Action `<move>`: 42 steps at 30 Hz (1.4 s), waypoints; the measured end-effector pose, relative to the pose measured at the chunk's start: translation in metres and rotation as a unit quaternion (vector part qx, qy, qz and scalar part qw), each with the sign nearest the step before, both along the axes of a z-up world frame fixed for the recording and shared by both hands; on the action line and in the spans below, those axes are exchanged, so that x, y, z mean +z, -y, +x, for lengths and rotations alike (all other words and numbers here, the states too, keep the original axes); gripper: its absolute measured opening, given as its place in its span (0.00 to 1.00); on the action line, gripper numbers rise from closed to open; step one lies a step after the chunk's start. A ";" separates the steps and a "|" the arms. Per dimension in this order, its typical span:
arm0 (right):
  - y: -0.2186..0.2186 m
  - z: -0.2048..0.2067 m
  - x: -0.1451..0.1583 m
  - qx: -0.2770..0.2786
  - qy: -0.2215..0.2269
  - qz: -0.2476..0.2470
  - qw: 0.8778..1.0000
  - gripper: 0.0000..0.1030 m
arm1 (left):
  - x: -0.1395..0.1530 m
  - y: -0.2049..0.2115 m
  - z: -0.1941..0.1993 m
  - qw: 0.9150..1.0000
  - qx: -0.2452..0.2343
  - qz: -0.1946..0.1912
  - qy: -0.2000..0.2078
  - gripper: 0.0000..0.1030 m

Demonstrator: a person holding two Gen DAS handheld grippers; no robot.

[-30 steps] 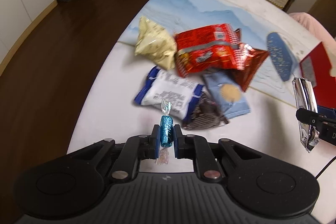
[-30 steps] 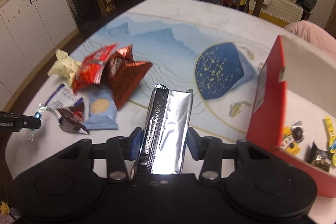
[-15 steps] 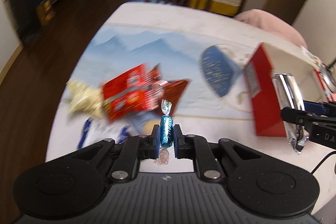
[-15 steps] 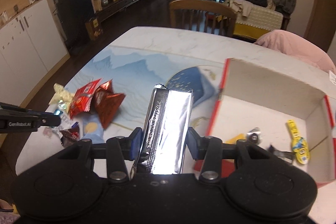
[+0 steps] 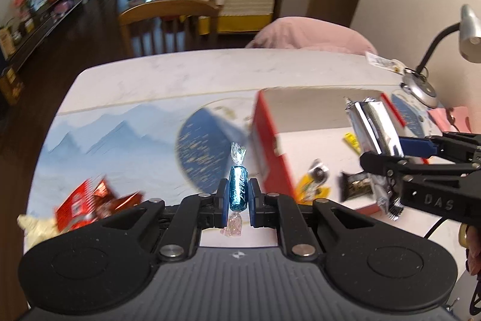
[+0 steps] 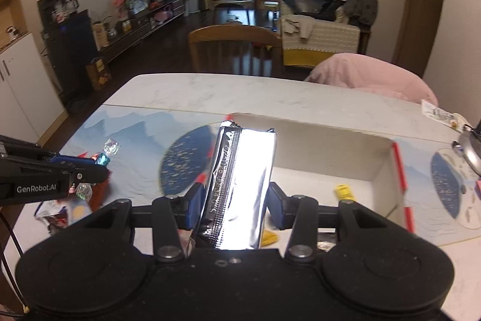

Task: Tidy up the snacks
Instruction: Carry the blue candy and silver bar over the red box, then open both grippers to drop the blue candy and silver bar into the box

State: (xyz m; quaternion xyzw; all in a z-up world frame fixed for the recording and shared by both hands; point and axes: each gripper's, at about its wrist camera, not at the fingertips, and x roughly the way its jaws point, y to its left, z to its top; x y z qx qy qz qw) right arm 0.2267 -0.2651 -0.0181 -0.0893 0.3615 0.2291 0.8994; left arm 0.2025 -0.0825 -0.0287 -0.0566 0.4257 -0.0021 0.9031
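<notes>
The red-sided box [image 5: 272, 146] is taken as landmark; it stands open-topped on the table [image 5: 168, 74], with small wrapped snacks [image 5: 314, 181] lying on its pale floor. The left gripper [image 5: 237, 202] is seen closed tight on a blue twist-wrapped candy [image 5: 238, 191], pinched upright at its middle between the blue pads, one clear twisted end above and one below; the candy is held in the air just to the left of the box's red wall. The right gripper [image 6: 231, 205] is seen partly closed on a silver foil packet [image 6: 240, 185], clamped by its long sides and carried lengthwise over the box's near edge, its far end above the box interior. A blurred heap of red snack bags [image 5: 93, 203] and a pale bag [image 5: 36, 227] is shown lying on the table well to the left of the box; a wooden chair [image 6: 231, 48] is visible beyond the table's far edge.
</notes>
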 end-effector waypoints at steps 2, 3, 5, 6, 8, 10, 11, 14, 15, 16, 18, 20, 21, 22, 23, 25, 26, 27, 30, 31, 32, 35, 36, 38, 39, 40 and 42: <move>0.009 0.008 -0.002 -0.009 -0.003 -0.003 1.000 0.42 | 0.003 0.013 0.012 1.000 -0.011 -0.001 0.002 0.12; 0.012 0.012 -0.003 -0.013 -0.004 -0.004 1.000 0.42 | 0.004 0.020 0.017 1.000 -0.016 0.000 0.003 0.12; 0.022 0.019 -0.005 -0.019 -0.004 -0.007 1.000 0.42 | 0.006 0.030 0.027 1.000 -0.025 0.003 0.004 0.12; 0.025 0.023 -0.006 -0.022 -0.004 -0.009 1.000 0.42 | 0.005 0.035 0.033 1.000 -0.029 0.002 0.002 0.12; 0.036 0.027 -0.008 -0.026 -0.004 -0.012 1.000 0.42 | 0.004 0.047 0.045 0.999 -0.038 0.003 -0.004 0.12; 0.043 0.033 -0.010 -0.030 -0.005 -0.016 0.999 0.42 | 0.003 0.057 0.055 0.999 -0.044 0.006 -0.009 0.12; 0.046 0.037 -0.012 -0.033 -0.005 -0.018 0.999 0.42 | 0.001 0.063 0.060 0.999 -0.047 0.007 -0.012 0.12; 0.056 0.047 -0.018 -0.040 -0.013 -0.023 0.999 0.42 | -0.006 0.078 0.075 0.998 -0.056 0.014 -0.022 0.12; 0.060 0.051 -0.020 -0.041 -0.015 -0.025 0.999 0.42 | -0.010 0.081 0.080 0.998 -0.057 0.016 -0.027 0.12; 0.062 0.054 -0.022 -0.039 -0.018 -0.030 0.999 0.42 | -0.014 0.085 0.086 0.998 -0.059 0.016 -0.034 0.12; 0.066 0.062 -0.027 -0.033 -0.027 -0.036 0.998 0.42 | -0.021 0.089 0.094 0.997 -0.059 0.016 -0.046 0.12; 0.070 0.071 -0.033 -0.032 -0.040 -0.042 0.998 0.42 | -0.030 0.094 0.104 0.996 -0.063 0.012 -0.062 0.12; 0.070 0.075 -0.036 -0.030 -0.045 -0.046 0.998 0.42 | -0.034 0.097 0.108 0.996 -0.063 0.011 -0.068 0.12; 0.070 0.078 -0.040 -0.028 -0.050 -0.052 0.997 0.42 | -0.037 0.100 0.113 0.995 -0.065 0.013 -0.074 0.12; 0.070 0.080 -0.045 -0.025 -0.056 -0.058 0.996 0.42 | -0.041 0.103 0.116 0.994 -0.067 0.014 -0.080 0.12; 0.069 0.085 -0.054 -0.022 -0.067 -0.068 0.995 0.42 | -0.050 0.108 0.124 0.993 -0.072 0.014 -0.096 0.12; 0.069 0.087 -0.058 -0.019 -0.075 -0.072 0.994 0.42 | -0.055 0.110 0.128 0.991 -0.075 0.013 -0.107 0.12; 0.069 0.089 -0.063 -0.016 -0.082 -0.076 0.994 0.42 | -0.060 0.112 0.133 0.991 -0.073 0.014 -0.115 0.12; 0.068 0.096 -0.076 -0.013 -0.104 -0.085 0.991 0.42 | -0.076 0.116 0.142 0.987 -0.076 0.017 -0.141 0.12; 0.067 0.097 -0.079 -0.011 -0.111 -0.084 0.990 0.42 | -0.081 0.118 0.145 0.986 -0.077 0.022 -0.148 0.12; 0.066 0.101 -0.083 -0.009 -0.120 -0.083 0.989 0.42 | -0.086 0.120 0.147 0.984 -0.081 0.025 -0.157 0.12; 0.064 0.107 -0.092 -0.010 -0.139 -0.083 0.987 0.42 | -0.100 0.125 0.152 0.979 -0.088 0.038 -0.180 0.12; 0.064 0.107 -0.094 -0.008 -0.142 -0.084 0.986 0.42 | -0.103 0.126 0.153 0.977 -0.090 0.043 -0.186 0.12; 0.062 0.109 -0.098 -0.007 -0.146 -0.088 0.985 0.42 | -0.109 0.128 0.155 0.975 -0.091 0.044 -0.199 0.12; 0.062 0.109 -0.100 -0.006 -0.148 -0.091 0.985 0.42 | -0.112 0.128 0.156 0.974 -0.090 0.043 -0.205 0.12; 0.062 0.107 -0.101 -0.006 -0.150 -0.093 0.984 0.42 | -0.114 0.129 0.156 0.973 -0.091 0.044 -0.208 0.12; 0.062 0.107 -0.104 -0.007 -0.153 -0.094 0.984 0.42 | -0.116 0.131 0.156 0.971 -0.095 0.045 -0.213 0.12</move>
